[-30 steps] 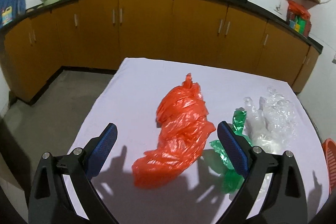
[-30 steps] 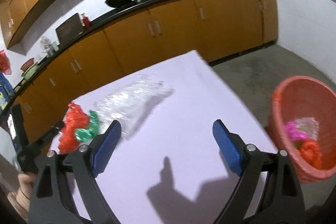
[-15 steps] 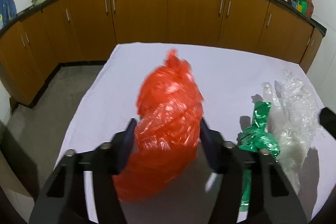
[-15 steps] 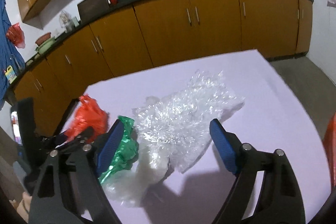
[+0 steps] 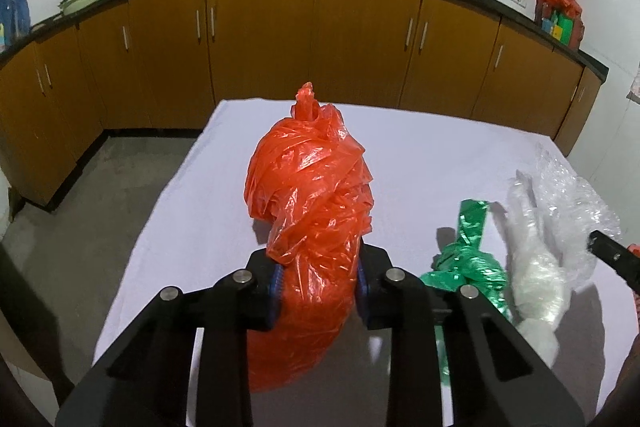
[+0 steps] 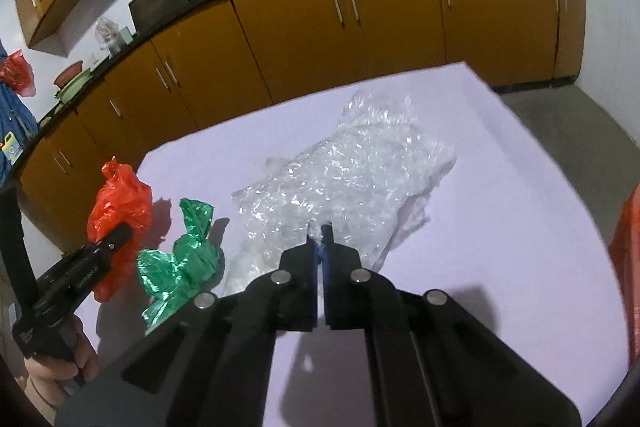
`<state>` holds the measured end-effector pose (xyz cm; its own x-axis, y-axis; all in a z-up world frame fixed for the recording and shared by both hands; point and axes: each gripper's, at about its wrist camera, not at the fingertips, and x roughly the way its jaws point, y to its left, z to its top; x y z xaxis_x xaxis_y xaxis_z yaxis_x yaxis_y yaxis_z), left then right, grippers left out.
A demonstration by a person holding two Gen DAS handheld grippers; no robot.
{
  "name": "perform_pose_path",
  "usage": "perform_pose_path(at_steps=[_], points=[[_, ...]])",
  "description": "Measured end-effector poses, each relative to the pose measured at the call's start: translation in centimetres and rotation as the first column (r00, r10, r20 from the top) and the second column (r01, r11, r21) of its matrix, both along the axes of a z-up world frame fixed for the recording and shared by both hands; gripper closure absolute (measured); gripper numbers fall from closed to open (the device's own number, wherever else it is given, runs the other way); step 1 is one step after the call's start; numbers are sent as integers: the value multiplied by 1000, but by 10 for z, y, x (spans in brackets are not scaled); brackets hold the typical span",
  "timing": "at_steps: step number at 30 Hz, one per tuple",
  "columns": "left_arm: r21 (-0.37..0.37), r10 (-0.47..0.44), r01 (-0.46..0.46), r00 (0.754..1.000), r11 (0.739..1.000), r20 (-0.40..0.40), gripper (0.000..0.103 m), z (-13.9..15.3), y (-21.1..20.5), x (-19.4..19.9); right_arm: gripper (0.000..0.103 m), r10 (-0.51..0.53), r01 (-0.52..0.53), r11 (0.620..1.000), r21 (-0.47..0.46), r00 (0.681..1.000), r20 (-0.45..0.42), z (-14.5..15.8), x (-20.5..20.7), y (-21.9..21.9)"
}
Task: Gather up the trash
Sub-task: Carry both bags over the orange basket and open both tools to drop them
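Note:
My left gripper [image 5: 318, 277] is shut on the orange plastic bag [image 5: 312, 203], which stands bunched up above the white table [image 5: 200, 211]; the bag also shows in the right wrist view [image 6: 120, 199]. My right gripper [image 6: 320, 237] is shut on the near edge of the clear bubble wrap [image 6: 352, 179]. A crumpled green bag [image 6: 184, 259] lies between the two; it also shows in the left wrist view [image 5: 468, 259], beside the clear plastic [image 5: 560, 227].
An orange basket [image 6: 628, 259] shows at the right edge of the right wrist view, off the table. Brown kitchen cabinets [image 5: 260, 39] with woks on the counter run behind the table. Grey floor lies left and right of the table.
Both grippers went from wide open to shut. The left one closed on the orange bag and lifted it. The right one swung left from the basket and closed on the bubble wrap.

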<state>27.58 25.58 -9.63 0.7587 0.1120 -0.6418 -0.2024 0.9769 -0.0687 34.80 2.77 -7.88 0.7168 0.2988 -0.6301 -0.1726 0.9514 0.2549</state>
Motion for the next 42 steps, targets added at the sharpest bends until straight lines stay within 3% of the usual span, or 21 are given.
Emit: perform_pose_path(at_steps=[6, 17, 26, 37, 42], points=[[-12, -10, 11, 999, 1000, 44, 74, 21, -11, -14, 100, 9, -7, 1000, -23, 996, 91, 25, -35, -18], [7, -154, 154, 983, 988, 100, 74, 54, -82, -26, 100, -6, 12, 999, -30, 982, 187, 56, -88, -58], [10, -258, 258, 961, 966, 105, 74, 62, -135, -31, 100, -68, 79, 996, -37, 969, 236, 71, -119, -97], [6, -402, 404, 910, 915, 98, 74, 64, -208, -41, 100, -193, 229, 969, -92, 935, 296, 74, -162, -159], [-12, -483, 486, 871, 874, 89, 74, 60, -251, -41, 100, -280, 325, 939, -112, 913, 297, 68, -182, -203]])
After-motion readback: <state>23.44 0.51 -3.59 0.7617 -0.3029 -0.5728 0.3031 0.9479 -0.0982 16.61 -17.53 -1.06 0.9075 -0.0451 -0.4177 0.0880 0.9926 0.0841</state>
